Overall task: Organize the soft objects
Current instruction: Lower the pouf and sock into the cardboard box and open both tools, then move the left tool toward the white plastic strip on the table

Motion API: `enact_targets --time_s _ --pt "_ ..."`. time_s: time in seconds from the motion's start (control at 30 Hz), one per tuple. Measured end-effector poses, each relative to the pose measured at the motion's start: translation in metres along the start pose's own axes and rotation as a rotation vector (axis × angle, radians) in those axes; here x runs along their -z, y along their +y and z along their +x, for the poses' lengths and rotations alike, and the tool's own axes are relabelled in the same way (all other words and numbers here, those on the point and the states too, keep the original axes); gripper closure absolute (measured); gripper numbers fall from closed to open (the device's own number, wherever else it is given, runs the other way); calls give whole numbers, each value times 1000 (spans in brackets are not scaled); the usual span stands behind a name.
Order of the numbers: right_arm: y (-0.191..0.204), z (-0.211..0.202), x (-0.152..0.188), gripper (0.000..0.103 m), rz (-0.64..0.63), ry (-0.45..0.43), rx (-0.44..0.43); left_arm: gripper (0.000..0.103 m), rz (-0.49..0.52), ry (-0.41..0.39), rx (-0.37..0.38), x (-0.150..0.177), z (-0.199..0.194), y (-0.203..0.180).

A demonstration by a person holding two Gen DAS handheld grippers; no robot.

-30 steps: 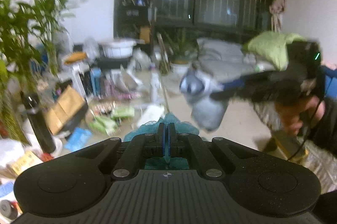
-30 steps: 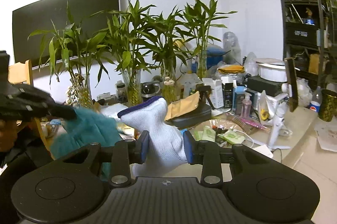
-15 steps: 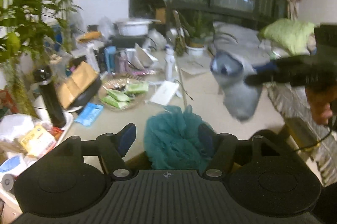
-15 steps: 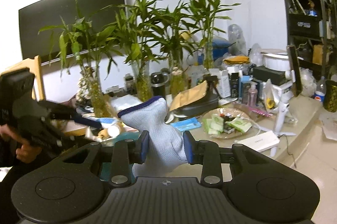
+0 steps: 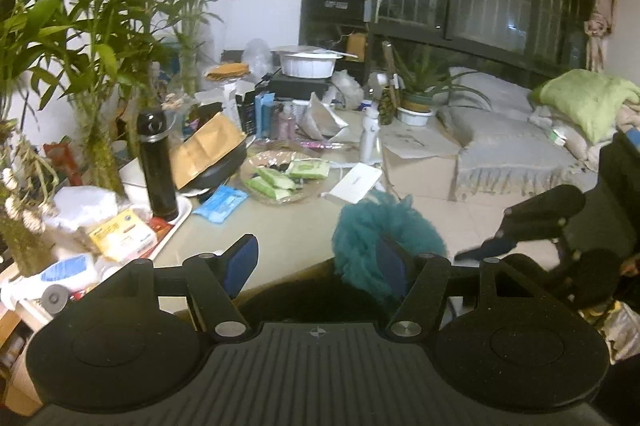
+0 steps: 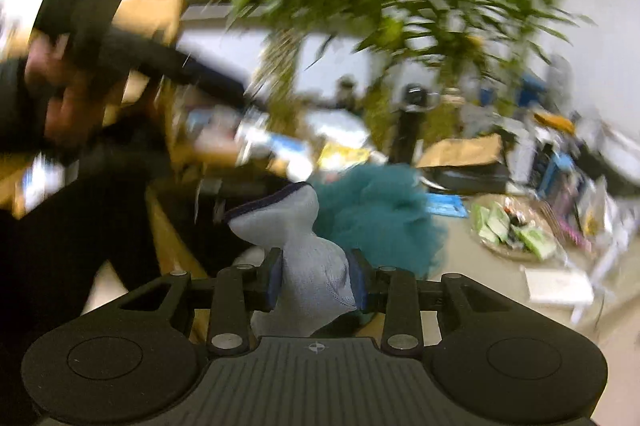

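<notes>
so, surface: a pale, smooth table [image 5: 280,234] crowded with clutter toward 10 o'clock, bare toward the near edge.
room: white wall with bamboo plants [image 5: 100,26] at 9 to 11 o'clock; dark shelving and a barred window at 12 to 1; a grey fringed bed with a green pillow [image 5: 588,98] at 2 o'clock.
textures: a teal mesh pouf [image 5: 384,226], frilly and round; a pale grey knit glove [image 6: 308,246] with a dark blue cuff, limp and finely woven.
containers: a shallow glass dish [image 5: 280,178] holds green packets; a white tray [image 5: 172,222] at 9 o'clock bears a tall black flask [image 5: 156,162].
left gripper [image 5: 316,258]: jaws released and wide; the pouf sits against the right-hand pad only, near the table's front edge.
right gripper [image 6: 316,278]: jaws easing apart, the pads pressing the glove between them; cuff points up toward 11 o'clock.
pouf, right view: just behind the glove at 1 o'clock, blurred.
</notes>
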State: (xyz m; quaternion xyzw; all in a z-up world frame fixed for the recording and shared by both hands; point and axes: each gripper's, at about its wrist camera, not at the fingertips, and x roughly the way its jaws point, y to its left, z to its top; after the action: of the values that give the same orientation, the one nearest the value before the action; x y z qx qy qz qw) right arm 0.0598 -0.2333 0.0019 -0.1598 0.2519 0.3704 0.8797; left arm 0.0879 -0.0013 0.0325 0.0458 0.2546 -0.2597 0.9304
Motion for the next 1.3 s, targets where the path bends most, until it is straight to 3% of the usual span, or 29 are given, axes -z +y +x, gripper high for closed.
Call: enact_targets --time_s 0.1,0.13,0.2,0.27,0.4,0.57,0.7,0.87,1.07,1.3 --pt "20 21 -3 53 -163 123 -27 38 -6 2 -27 0 -7 4" --pt "23 22 -6 49 -186 123 -47 38 -12 0 -35 0 -10 6" --pt "18 18 -14 24 -155 98 -130 38 -30 0 -54 0 -16 11" --pt "10 11 -28 15 -111 54 -209 38 -61 0 -68 -1 -21 18" --pt "-5 8 -60 6 -39 -2 -358 38 -141 -9 -115 -9 -29 31" --pt "-20 17 -99 4 19 -49 -363 38 -193 -39 -139 -19 -40 43" --pt "-28 24 -118 0 78 -89 -294 38 -225 -39 -143 -23 -43 47" --pt "-34 23 -120 0 138 -89 -83 38 -201 -26 -137 -19 -38 44" --pt "-46 5 -94 0 197 -68 103 38 -205 -13 -149 -11 -29 53" --pt "-61 -12 -65 0 299 -26 263 38 -174 5 -176 -5 -21 58"
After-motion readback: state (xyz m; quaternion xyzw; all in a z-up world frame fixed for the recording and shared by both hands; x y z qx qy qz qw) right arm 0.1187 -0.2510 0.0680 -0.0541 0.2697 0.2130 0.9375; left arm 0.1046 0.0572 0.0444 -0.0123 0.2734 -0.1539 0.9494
